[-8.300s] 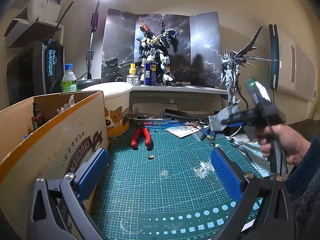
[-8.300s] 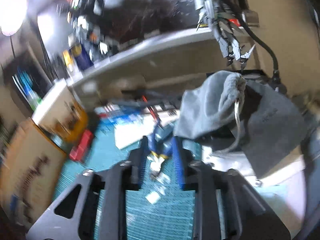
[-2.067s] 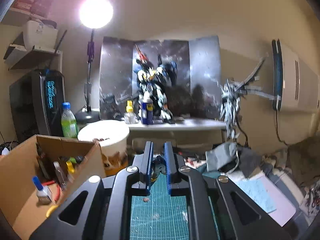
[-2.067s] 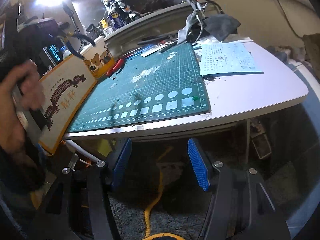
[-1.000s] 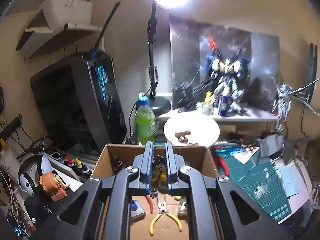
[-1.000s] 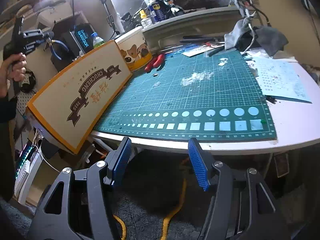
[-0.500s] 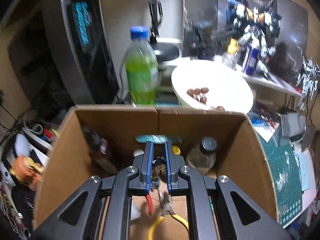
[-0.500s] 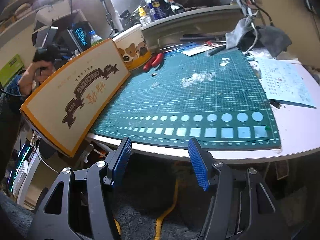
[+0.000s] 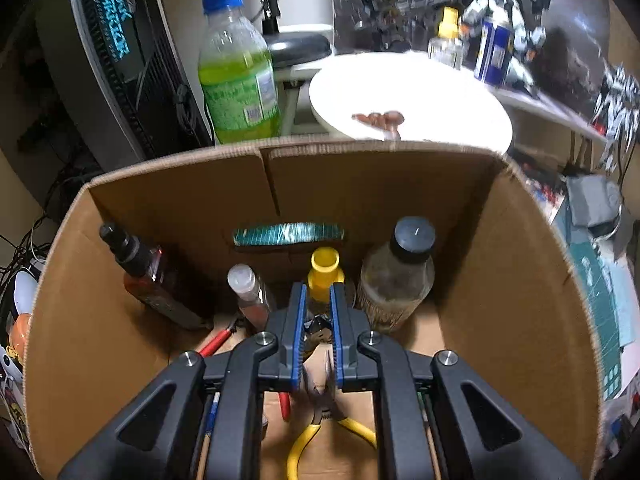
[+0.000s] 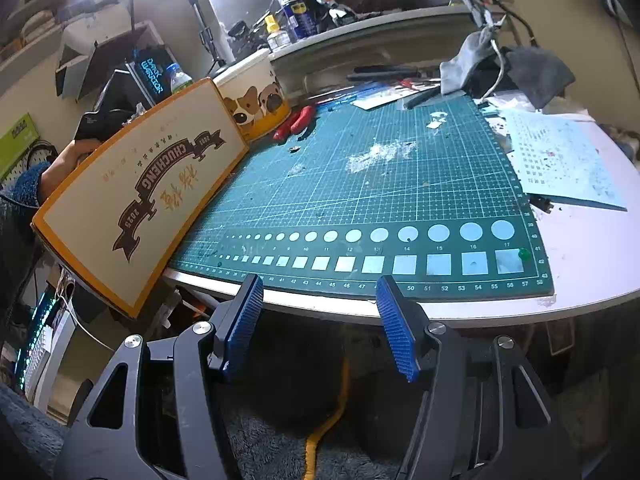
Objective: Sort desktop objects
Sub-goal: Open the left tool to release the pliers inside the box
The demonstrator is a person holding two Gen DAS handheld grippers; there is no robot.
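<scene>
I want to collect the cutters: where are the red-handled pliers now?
In the right wrist view, the red-handled pliers lie at the far left corner of the green cutting mat, just right of the dog-print tub beside the cardboard box.

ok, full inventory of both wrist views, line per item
cardboard box: 1, brown, left desk edge
bottles in box: 4, mixed caps, at far wall
yellow-handled pliers: 1, box floor
green drink bottle: 1, behind box
dog-print tub: 1, white and yellow, beside box
red cutters: 1, on mat
cutting mat: 1, green, desk centre
decal sheet: 1, pale blue, right of mat
left gripper: shut on a small dark tool, inside box
right gripper: open, empty, below desk edge
</scene>
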